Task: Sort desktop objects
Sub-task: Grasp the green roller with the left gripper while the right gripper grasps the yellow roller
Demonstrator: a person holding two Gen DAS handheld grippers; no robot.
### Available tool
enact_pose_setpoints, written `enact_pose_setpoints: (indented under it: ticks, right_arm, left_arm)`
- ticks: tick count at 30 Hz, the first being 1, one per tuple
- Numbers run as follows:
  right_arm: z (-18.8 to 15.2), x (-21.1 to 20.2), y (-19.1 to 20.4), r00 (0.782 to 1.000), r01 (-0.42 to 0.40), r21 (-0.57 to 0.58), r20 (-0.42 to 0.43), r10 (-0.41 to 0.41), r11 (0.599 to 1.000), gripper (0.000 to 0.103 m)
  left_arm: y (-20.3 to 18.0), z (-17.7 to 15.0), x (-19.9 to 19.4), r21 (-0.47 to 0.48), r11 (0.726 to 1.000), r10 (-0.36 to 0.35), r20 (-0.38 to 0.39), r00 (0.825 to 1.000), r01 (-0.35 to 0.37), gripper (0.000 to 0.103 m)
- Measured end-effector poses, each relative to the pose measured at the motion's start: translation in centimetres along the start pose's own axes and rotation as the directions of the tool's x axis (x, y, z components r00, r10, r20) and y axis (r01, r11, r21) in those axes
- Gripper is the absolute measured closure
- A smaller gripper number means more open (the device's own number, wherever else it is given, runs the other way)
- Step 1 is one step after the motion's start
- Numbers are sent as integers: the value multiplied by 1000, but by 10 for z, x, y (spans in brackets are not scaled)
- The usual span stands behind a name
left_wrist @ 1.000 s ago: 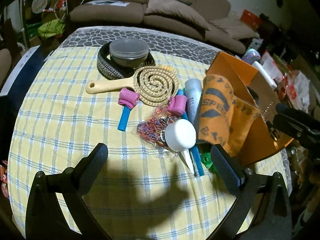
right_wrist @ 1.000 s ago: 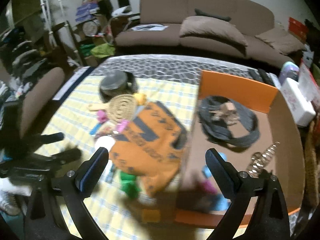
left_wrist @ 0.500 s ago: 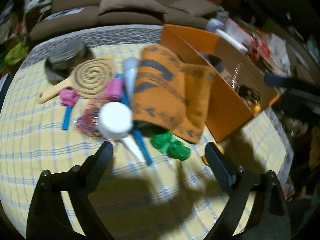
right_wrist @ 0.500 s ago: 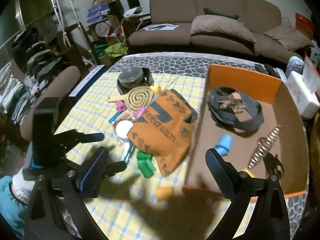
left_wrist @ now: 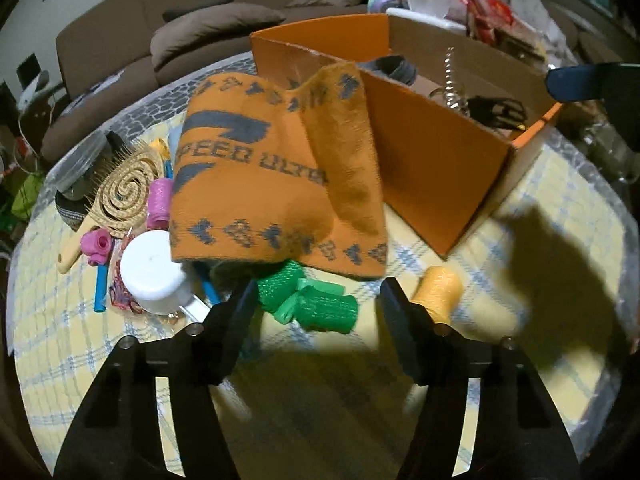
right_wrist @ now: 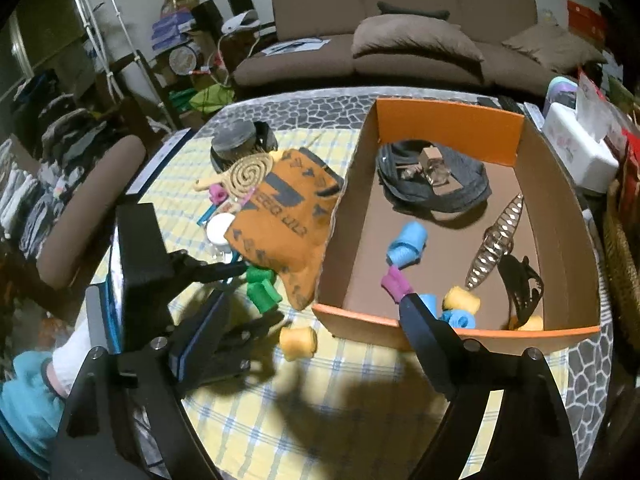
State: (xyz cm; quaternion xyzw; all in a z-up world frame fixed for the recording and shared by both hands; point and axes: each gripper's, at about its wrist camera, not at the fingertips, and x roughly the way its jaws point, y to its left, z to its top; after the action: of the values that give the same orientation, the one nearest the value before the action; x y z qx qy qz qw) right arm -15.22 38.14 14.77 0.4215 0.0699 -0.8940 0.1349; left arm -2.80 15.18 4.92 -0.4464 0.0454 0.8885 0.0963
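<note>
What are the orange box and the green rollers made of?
Orange box: looks like cardboard, matte orange outside, bare brown inside, with thin, flat folded walls. Green rollers: probably plastic with a fuzzy gripping mesh surface; the bristly texture suggests this, though blur leaves it uncertain.

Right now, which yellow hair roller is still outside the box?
The yellow hair roller lying on the checked tablecloth, just off the orange cardboard box's near-left corner. The other yellow rollers sit inside the box.

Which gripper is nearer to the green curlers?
Left. The left gripper has the green curlers right between its open jaws; the right gripper hangs farther back, in front of the orange box.
</note>
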Motion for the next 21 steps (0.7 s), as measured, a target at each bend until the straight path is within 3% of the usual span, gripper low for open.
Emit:
enact_pose_setpoints:
  ticks: [4, 6, 12, 14, 16, 21]
  right_arm:
    - [-3, 4, -3, 1000, -7, 3, -16, 7, 1000, 19]
    - [-5, 4, -3, 1000, -14, 0, -22, 14, 1000, 22]
    - [-16, 14, 9, 997, -27, -44, -69, 24, 999, 24]
    - [-21, 23, 15, 994, -41, -59, -102, 34, 997, 43]
    - [-27, 37, 22, 988, -56, -80, -151, 43, 995, 52]
    - [-38, 69, 32, 977, -49, -109, -213, 25, 993, 52]
  left_arm:
    - [8, 0, 0, -28, 1000, 6, 9, 1000, -6, 62]
    - [13, 2, -4, -49, 999, -6, 18, 1000, 7, 77]
    - [29, 7, -21, -119, 990, -68, 56, 996, 74, 77]
    - [36, 9, -27, -148, 984, -94, 70, 993, 104, 77]
    - [47, 10, -36, -187, 972, -125, 89, 988, 140, 77]
    - [70, 14, -55, -246, 950, -163, 137, 977, 193, 77]
